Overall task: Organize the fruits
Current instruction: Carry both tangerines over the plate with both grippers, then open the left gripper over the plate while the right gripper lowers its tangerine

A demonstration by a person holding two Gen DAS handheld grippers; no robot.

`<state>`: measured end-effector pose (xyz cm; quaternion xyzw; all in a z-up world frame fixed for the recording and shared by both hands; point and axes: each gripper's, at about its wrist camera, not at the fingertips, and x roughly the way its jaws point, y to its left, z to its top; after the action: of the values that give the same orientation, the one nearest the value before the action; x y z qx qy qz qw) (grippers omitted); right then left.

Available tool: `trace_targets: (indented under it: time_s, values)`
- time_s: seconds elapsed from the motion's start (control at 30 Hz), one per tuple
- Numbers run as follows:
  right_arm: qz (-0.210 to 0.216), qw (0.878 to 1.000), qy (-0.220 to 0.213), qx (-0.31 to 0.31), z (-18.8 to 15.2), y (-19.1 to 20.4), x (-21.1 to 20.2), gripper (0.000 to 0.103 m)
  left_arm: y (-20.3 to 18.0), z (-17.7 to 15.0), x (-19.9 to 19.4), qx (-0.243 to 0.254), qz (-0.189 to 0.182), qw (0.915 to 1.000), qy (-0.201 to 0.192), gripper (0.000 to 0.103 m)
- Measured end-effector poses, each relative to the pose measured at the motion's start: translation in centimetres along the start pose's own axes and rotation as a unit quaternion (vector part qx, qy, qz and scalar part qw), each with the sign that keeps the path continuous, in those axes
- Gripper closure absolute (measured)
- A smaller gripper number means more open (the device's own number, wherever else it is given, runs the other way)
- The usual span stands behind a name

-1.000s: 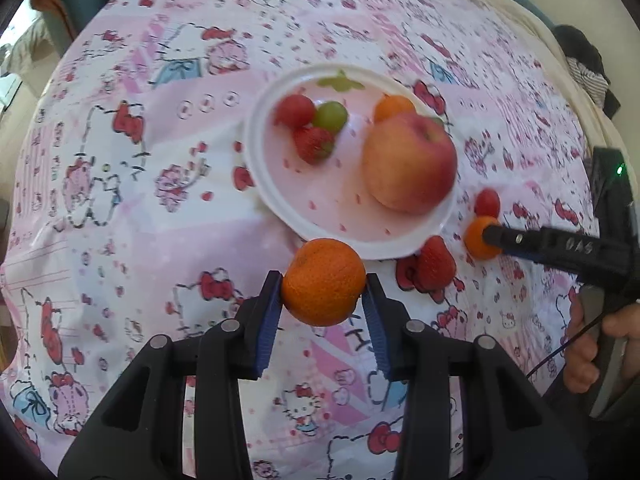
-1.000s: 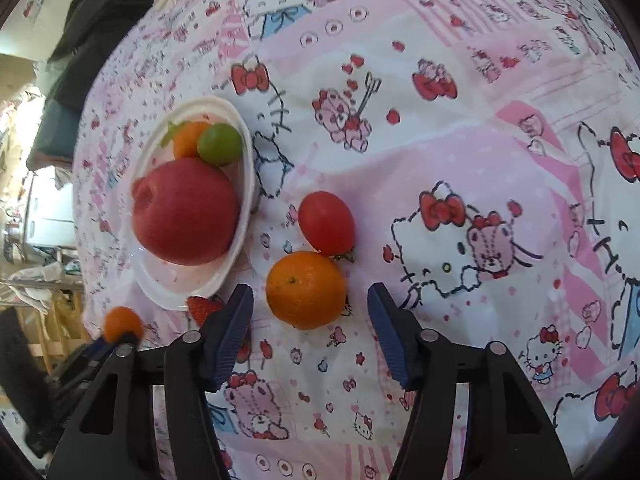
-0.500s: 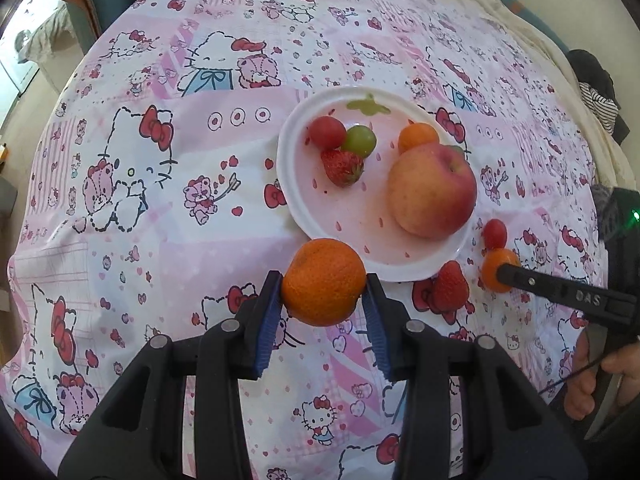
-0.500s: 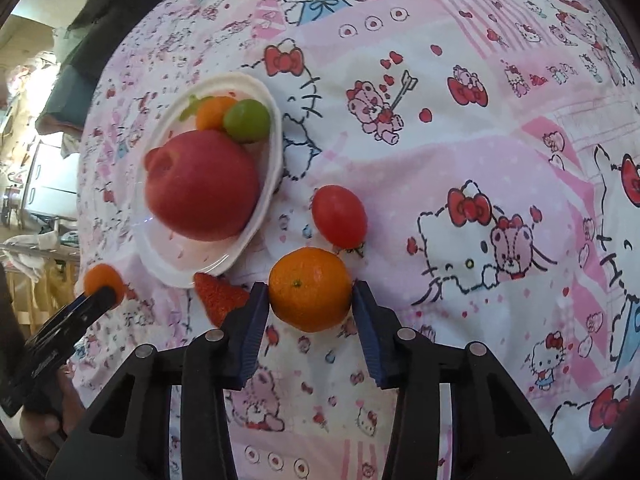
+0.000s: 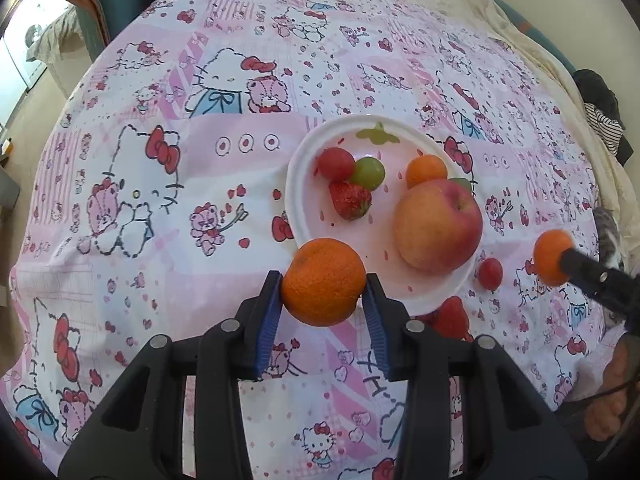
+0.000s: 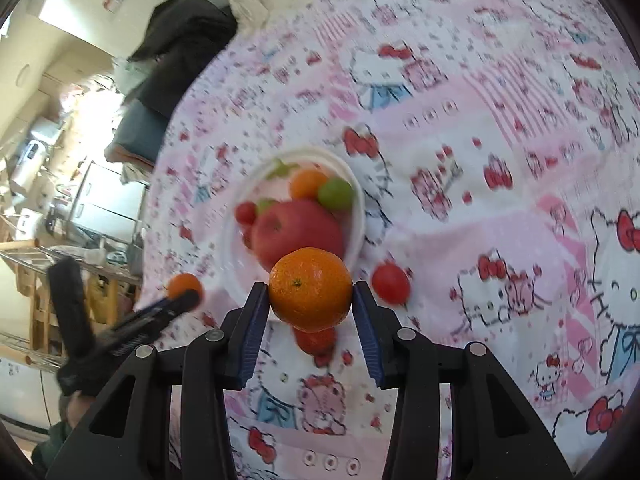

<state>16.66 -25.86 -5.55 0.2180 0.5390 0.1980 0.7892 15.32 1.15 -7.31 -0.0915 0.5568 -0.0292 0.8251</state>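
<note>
Left wrist view: a mandarin (image 5: 323, 282) is clamped between the left gripper (image 5: 323, 300) jaws, raised over the near rim of the plate (image 5: 298, 200). Right wrist view: a second mandarin (image 6: 310, 289) is clamped in the right gripper (image 6: 310, 308), lifted above the bedsheet (image 6: 500, 128).

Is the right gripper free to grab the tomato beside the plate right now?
Probably not. The right gripper is already shut on an orange, so its fingers are full, though the tomato lies unobstructed on the cloth just right of it.
</note>
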Motion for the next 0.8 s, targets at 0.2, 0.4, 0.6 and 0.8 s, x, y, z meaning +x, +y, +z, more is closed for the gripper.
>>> trace_targets:
  time_s: [0.2,0.4,0.6,0.8]
  values:
    - [-0.008,1.000,0.002,0.015,1.2,-0.3,1.0,0.058,-1.6,0.7,1.9,0.028,0.003,0.9996,0.009,0.067]
    - [-0.017,1.000,0.022,0.009,1.1,-0.3,2.5,0.058,-2.4,1.4,4.4,0.032,-0.016,0.9987,0.035,0.067]
    - [-0.017,0.999,0.021,0.017,1.6,-0.5,2.8,0.058,-3.1,1.3,6.3,0.032,-0.024,0.9979,0.050,0.066]
    - [-0.014,0.999,0.021,0.021,1.8,-0.6,2.8,0.058,-3.6,1.1,6.5,0.051,-0.016,0.9975,0.047,0.065]
